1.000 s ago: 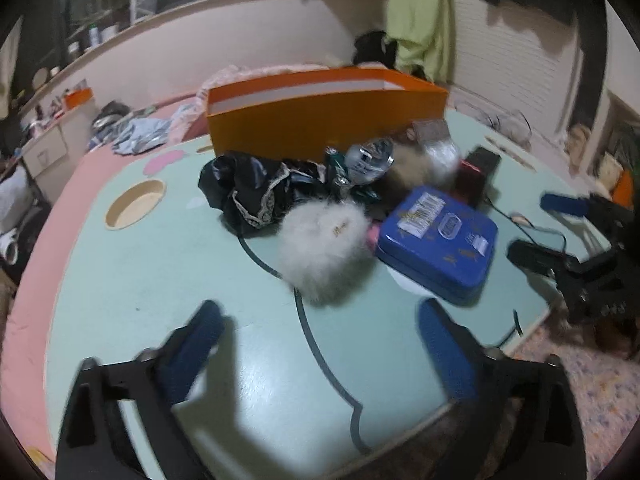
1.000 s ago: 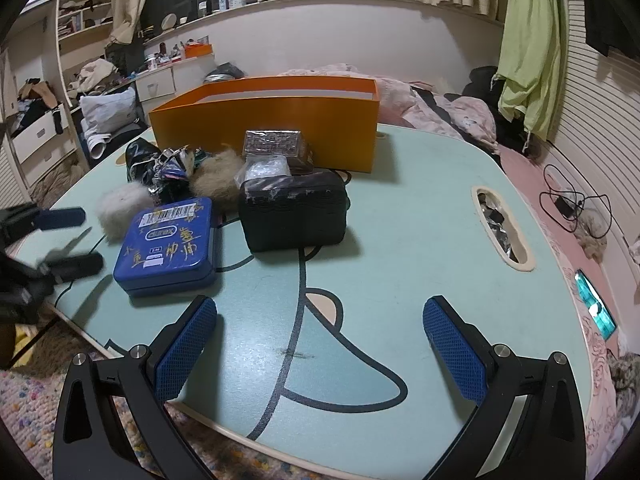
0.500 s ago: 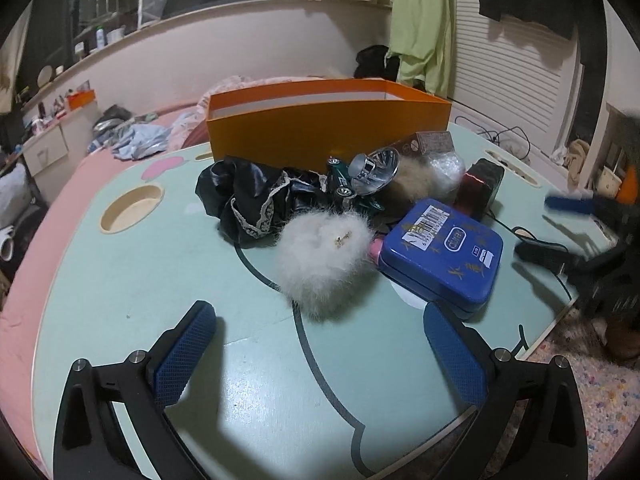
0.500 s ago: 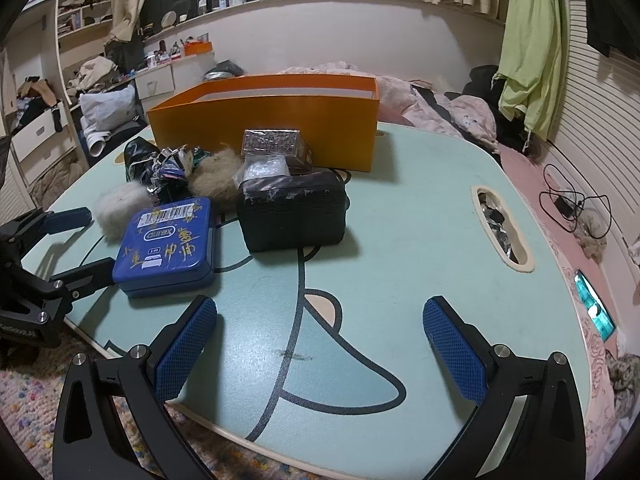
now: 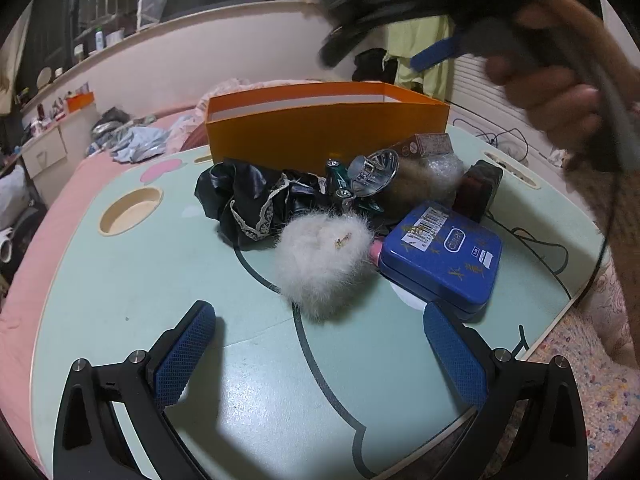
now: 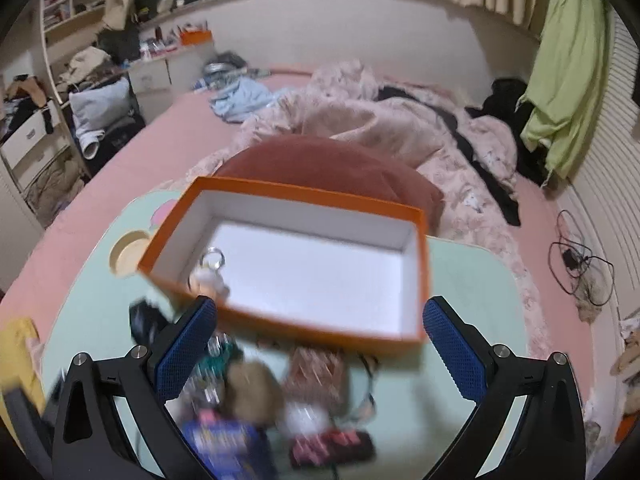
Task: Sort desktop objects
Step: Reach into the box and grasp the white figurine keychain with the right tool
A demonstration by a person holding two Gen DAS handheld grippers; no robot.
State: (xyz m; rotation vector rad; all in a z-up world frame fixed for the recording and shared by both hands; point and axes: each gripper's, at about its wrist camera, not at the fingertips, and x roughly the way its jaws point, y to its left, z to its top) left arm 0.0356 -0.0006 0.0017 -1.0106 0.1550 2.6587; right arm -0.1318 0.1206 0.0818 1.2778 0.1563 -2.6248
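You are holding your left gripper low over the pale green table with its jaws spread wide and nothing between them. Just ahead of the gap, slightly toward the right finger, a white fluffy pompom is lying on the table, and the blue tin is sitting directly in front of the right pad, touching the pompom's far side. Beyond the pompom a black lace-trimmed cloth is bunched up, with a green toy car and a shiny silver reflector piled beside it, then a brown fluffy ball and a dark pouch further right. The orange box is standing farthest out, straight ahead of the jaws.

Your right gripper is also released — fingers wide apart, gripping nothing — and it is hanging high above the pile; in the left wrist view your hand is showing blurred at upper right. Seen between and beyond its fingers, the orange box is lying open, white inside, with a small ringed trinket in the corner nearest the left pad. Below the jaws the clutter is smeared by motion — the blue tin and a brown ball are only roughly recognisable.
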